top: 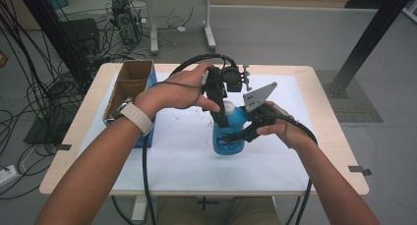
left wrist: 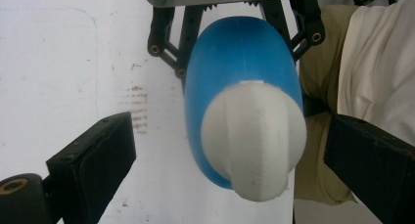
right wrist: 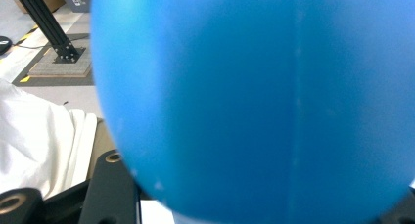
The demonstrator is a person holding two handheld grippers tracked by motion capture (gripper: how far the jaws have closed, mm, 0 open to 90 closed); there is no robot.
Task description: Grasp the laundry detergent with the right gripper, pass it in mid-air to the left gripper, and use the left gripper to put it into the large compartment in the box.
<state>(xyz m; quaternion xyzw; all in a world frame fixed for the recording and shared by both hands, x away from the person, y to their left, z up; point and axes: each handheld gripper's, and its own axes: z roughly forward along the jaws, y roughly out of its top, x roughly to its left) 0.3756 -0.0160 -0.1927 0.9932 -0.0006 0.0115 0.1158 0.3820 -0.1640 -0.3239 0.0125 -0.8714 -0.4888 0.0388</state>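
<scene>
Now, mid-desk: a blue bottle (top: 229,134) with a white cap (left wrist: 254,138) stands upright on the white sheet (top: 182,151) covering the desk (top: 328,136), w/ the person working both tools around it. The right hand-held gripper (top: 246,131) is clenched on the bottle's body from the side, steadying it; in the right gripper view the blue wall sits pressed up close between the black jaws. The left hand-held gripper (top: 221,118) hangs over the top, pointing down. Seen from the left gripper view, its jaws stand spread, one either side of the cap, and the pads aren't touching it yet.

Step in hand, by the look of it: getting set to take hold of the cap, prob. to twist it off, while the other tool keeps the bottle from turning.

Next move calls for lowering the left tool a bit so the pads line up w/ the cap's sides, then closing squarely on it. Cap looks smooth and rounded, so a shallow or off-centre pinch could slip. Right-side grip needs to stay firm, or the bottle may spin or tip.

An open cardboard box (top: 129,85) sits at the desk's far left, well apart from the work. Brown specks dot the sheet nearby.
</scene>
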